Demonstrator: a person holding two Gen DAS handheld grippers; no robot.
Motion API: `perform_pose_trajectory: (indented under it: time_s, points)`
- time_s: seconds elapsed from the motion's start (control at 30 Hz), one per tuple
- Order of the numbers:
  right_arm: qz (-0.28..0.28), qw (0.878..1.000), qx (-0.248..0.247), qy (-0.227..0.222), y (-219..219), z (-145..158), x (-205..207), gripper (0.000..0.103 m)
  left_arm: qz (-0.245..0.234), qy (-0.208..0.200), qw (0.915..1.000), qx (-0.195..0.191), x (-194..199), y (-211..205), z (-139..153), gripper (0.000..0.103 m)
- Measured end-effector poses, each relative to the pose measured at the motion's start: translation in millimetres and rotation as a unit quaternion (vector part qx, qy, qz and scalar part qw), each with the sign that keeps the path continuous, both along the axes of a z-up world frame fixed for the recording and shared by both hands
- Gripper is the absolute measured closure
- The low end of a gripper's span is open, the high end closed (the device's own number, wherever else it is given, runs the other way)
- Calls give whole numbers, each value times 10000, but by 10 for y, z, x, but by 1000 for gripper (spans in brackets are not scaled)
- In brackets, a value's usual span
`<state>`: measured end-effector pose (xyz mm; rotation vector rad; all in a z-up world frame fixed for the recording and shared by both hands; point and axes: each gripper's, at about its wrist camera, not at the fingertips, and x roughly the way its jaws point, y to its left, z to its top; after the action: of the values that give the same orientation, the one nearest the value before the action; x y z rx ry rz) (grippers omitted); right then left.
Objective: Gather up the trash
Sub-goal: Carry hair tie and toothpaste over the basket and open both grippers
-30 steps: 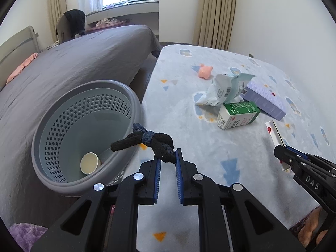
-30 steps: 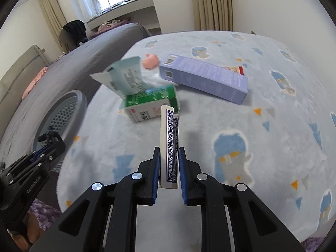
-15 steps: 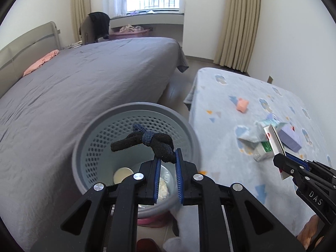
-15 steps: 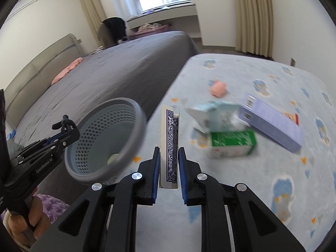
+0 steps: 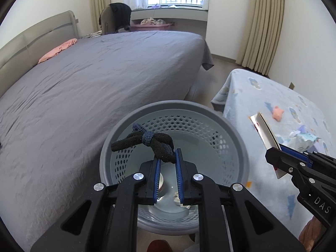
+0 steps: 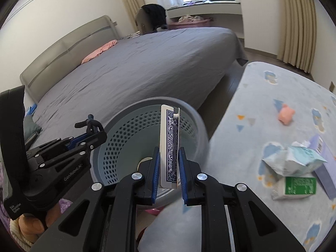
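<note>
Our left gripper (image 5: pixel 167 157) pinches a knotted black sock (image 5: pixel 147 141) above the grey perforated basket (image 5: pixel 174 109). Our right gripper (image 6: pixel 169 163) clamps an upright blue-patterned card box (image 6: pixel 169 145) over its rim.

A low desk draped in a pale blue patterned blanket (image 6: pixel 279 134) carries a small pink soft toy (image 6: pixel 286 114), a crumpled pale paper packet (image 6: pixel 294 160), a green and white carton (image 6: pixel 298 186) and a lilac box (image 6: pixel 324 161). The large bed with a grey sheet (image 5: pixel 100 79) bears a pink cloth (image 5: pixel 57 50).
</note>
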<state>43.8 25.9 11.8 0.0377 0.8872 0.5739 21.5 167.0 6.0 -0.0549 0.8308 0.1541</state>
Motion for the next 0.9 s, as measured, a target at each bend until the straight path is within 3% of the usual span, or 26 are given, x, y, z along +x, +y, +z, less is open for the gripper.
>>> perform_pose_trajectory:
  time_s: [0.33,0.6,0.67,0.73,0.8,0.9]
  points:
    - [359,9988,-13,321,213,-297,308,86,285,232,9993,99,95,125,-168,85]
    - [379,9988,113,304,197,-322,356,83,503,266,9984,36,111,228,-193,82]
    - [363,9990,92,247,174,-317,361,79,541,241,9982,78,101,224,-183,77]
    - [327,9992,106,196,159,-297,338,67,537,221,9983,105,97,208,-176,71]
    - [299,9994,117,148,140,-279,317,65,543,213,9982,138,94,207,-171,64]
    - [278,9995,115,129,125,-264,303,61,587,159,9980,194,78,206,-154,41]
